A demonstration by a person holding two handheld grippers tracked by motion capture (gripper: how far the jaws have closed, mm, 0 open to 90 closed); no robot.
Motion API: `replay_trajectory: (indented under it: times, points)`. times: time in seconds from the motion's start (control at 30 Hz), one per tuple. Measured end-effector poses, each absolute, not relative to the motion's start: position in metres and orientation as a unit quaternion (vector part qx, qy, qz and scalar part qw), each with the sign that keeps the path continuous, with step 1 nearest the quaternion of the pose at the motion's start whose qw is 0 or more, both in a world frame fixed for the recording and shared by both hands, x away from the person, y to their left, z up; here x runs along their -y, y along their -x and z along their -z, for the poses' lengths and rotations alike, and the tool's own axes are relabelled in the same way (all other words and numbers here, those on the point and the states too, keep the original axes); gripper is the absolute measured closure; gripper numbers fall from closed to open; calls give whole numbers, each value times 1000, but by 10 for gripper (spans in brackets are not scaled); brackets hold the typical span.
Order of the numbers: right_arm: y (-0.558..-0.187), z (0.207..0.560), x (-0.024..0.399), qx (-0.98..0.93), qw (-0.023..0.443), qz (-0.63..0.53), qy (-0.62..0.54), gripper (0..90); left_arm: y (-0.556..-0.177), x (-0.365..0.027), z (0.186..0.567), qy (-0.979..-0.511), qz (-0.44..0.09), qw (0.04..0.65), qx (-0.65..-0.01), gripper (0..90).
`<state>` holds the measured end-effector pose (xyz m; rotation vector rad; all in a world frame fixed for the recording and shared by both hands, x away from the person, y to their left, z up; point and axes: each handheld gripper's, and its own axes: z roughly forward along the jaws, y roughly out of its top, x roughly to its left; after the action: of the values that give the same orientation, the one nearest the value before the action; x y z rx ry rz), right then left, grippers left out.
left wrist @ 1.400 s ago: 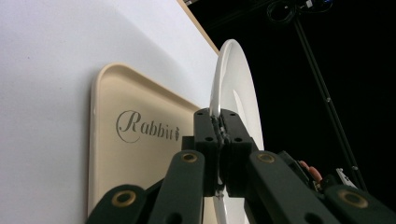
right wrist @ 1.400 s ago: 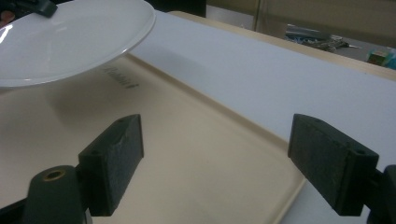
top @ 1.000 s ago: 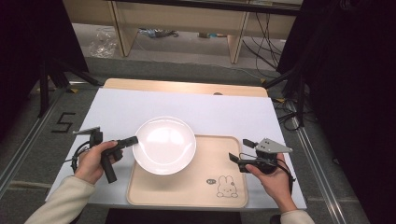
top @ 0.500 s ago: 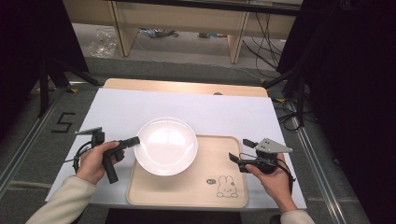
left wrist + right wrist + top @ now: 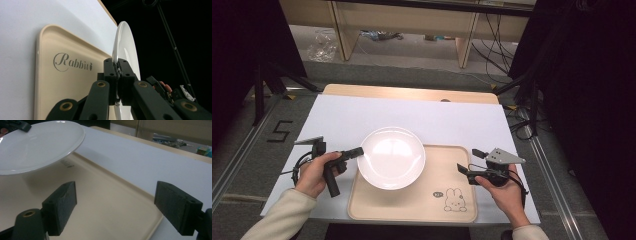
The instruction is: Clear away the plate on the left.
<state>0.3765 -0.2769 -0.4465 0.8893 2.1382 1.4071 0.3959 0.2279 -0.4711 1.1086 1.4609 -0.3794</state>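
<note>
left gripper pinches plate rim above tray.

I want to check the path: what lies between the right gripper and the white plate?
Bare tray surface and nothing else; the high view shows it. The right gripper, open, sits apart from the plate, whose rim the left gripper pinches.

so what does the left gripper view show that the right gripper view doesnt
Left gripper view alone: its tongs shut on the plate's rim, and the word Rabbit on the tray. Right gripper view alone: open tongs with nothing between them, and floor clutter beyond the table. Both share the white plate, the tan tray and the white table cover.
</note>
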Motion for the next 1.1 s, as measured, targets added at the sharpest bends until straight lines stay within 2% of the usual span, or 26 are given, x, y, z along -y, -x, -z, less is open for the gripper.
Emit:
replay_trajectory:
  times: [1.1]
  points:
    - [-377, 447, 276, -768, 215, -512, -320, 191, -396, -212, 472, -492, 177, 580, -625, 862]
